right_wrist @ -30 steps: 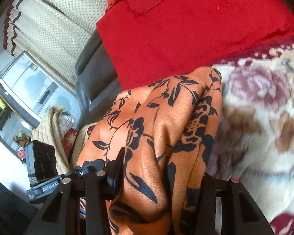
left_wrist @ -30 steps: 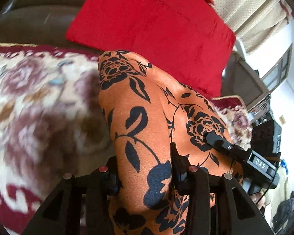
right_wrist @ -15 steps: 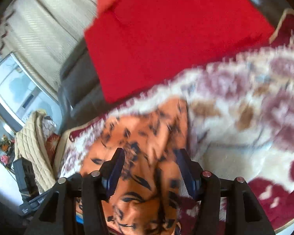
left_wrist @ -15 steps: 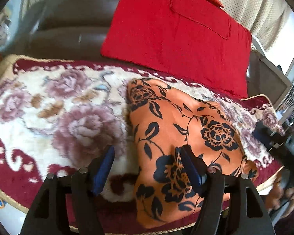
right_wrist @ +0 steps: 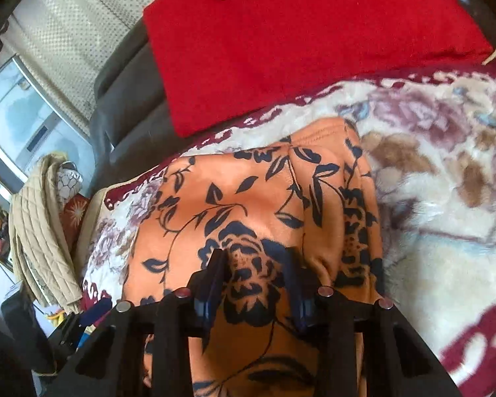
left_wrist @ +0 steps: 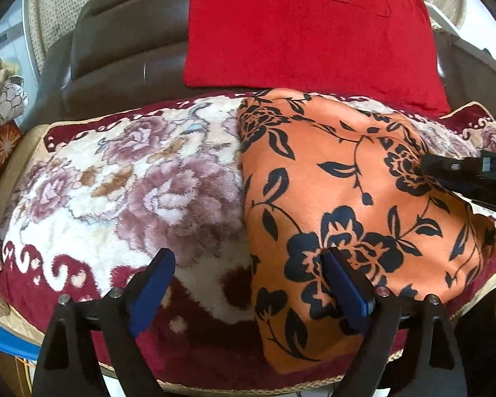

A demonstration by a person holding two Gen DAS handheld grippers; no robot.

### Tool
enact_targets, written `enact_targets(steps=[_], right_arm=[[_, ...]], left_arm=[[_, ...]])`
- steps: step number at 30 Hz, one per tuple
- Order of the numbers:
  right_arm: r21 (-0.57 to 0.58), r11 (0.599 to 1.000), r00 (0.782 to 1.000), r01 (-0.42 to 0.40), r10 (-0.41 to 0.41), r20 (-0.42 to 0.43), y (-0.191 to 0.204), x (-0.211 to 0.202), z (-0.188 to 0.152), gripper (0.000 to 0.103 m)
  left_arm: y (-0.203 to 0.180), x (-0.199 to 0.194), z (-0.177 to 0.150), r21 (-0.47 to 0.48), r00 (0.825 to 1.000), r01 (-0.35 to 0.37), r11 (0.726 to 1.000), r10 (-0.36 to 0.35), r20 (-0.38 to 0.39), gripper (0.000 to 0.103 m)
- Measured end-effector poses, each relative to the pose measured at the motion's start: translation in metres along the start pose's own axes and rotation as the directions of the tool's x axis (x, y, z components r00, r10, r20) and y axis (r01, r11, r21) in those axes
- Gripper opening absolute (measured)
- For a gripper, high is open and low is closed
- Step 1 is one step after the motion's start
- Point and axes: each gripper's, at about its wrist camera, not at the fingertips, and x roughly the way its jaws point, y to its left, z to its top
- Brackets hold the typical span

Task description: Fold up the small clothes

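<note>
Orange floral garment [left_wrist: 353, 198] lay folded on the flowered blanket [left_wrist: 122, 192], near a red cushion [left_wrist: 307, 29]. Left hand-held gripper [left_wrist: 248, 281] had just opened wide, empty; right hand-held gripper [right_wrist: 258, 271] had just been closing on the garment.

Each black claw [left_wrist: 248, 284] has blue pads [left_wrist: 152, 291] and silver screws [left_wrist: 63, 299].
</note>
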Motion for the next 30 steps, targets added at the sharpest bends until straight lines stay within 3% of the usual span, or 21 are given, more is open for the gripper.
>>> enact_targets(steps=[7, 11, 16, 22, 30], right_arm=[[-0.088, 0.996, 0.999, -0.02, 0.024, 0.047, 0.012, -0.062, -0.031, 0.04], [-0.104, 0.993, 0.996, 0.055, -0.062, -0.067, 0.005, -0.03, -0.057, 0.041], [-0.104, 0.992, 0.995, 0.072, -0.078, -0.056, 0.013, -0.045, -0.052, 0.04], [-0.153, 0.984, 0.996, 0.086, -0.082, 0.032, 0.032, -0.081, -0.051, 0.04], [-0.105, 0.992, 0.996, 0.073, -0.078, -0.044, 0.017, -0.054, -0.06, 0.04]], left_arm=[[0.0, -0.014, -0.017, -0.051, 0.999, 0.03, 0.998, -0.029, 0.02, 0.092], [-0.007, -0.006, -0.022, -0.022, 1.0, 0.0, 1.0, 0.0, -0.001, 0.095], [-0.012, -0.027, -0.029, 0.018, 0.998, -0.061, 0.998, 0.061, 0.035, 0.095], [-0.034, -0.064, -0.034, 0.093, 0.977, -0.169, 0.981, 0.154, 0.149, 0.095], [-0.032, -0.06, -0.029, 0.078, 0.977, -0.163, 0.984, 0.15, 0.152, 0.095]])
